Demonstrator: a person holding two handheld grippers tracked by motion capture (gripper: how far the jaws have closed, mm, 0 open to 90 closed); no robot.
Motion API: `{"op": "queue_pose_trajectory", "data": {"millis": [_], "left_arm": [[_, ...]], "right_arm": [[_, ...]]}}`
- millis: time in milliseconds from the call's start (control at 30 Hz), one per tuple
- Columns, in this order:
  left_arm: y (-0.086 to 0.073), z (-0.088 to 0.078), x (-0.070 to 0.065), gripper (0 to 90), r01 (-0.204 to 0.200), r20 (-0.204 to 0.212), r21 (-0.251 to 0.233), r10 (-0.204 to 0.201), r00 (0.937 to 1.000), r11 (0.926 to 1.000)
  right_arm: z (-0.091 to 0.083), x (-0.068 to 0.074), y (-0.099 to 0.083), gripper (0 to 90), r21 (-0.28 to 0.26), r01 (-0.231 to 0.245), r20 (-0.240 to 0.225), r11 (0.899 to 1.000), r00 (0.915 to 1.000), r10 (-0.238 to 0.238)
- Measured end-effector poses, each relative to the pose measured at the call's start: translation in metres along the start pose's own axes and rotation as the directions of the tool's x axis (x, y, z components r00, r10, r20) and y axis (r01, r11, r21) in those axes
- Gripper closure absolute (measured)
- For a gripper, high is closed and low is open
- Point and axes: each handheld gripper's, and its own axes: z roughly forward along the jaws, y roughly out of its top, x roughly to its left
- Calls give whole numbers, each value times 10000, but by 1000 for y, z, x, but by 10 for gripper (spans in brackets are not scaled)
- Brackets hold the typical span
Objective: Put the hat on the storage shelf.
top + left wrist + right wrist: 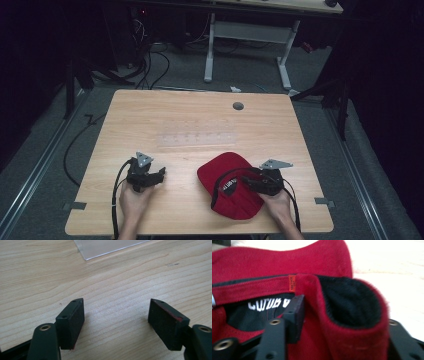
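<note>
Pinching red cap (pixel 227 182) rim: right claw (pixel 246 181) | left claw (pixel 161 173) spread, beside cap | risk: fabric slipping free.

Bare table (pixel 200 115) beyond red cap (pixel 225 167) and clear sheet (pixel 195 139).

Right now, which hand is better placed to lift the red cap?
Right. The right gripper already clamps a fold of the red cap, while the left gripper is open over bare table, apart from the cap.
</note>
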Motion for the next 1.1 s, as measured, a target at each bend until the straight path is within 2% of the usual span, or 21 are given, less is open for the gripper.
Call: {"op": "queue_pose_trajectory", "data": {"millis": [233, 367, 500, 633, 933, 1100], "left_arm": [[0, 0, 0, 295, 1, -5, -2, -1, 10000, 10000], [0, 0, 0, 295, 0, -4, -4, 0, 10000, 10000], [0, 0, 0, 295, 0, 2, -4, 0, 10000, 10000], [0, 0, 0, 295, 3, 0, -3, -3, 10000, 10000], [0, 0, -1, 295, 1, 22, -1, -1, 10000, 10000], [0, 0, -1, 299, 7, 38, 4, -7, 10000, 10000]], "right_arm": [[0, -3, -3, 666, 124, 127, -130, 9998, 9998, -125], [0, -2, -3, 742, 170, 355, -141, 9992, 9993, -352], [-2, -2, -3, 804, 162, 282, -341, 9995, 9990, -276], [-5, -3, -1, 836, 15, 334, -586, 9994, 9977, -332], [-14, -7, 1, 851, -288, -246, -1158, 9993, 9930, 211], [-20, -6, 5, 852, -379, -275, -1182, 9989, 9927, 228]]}}
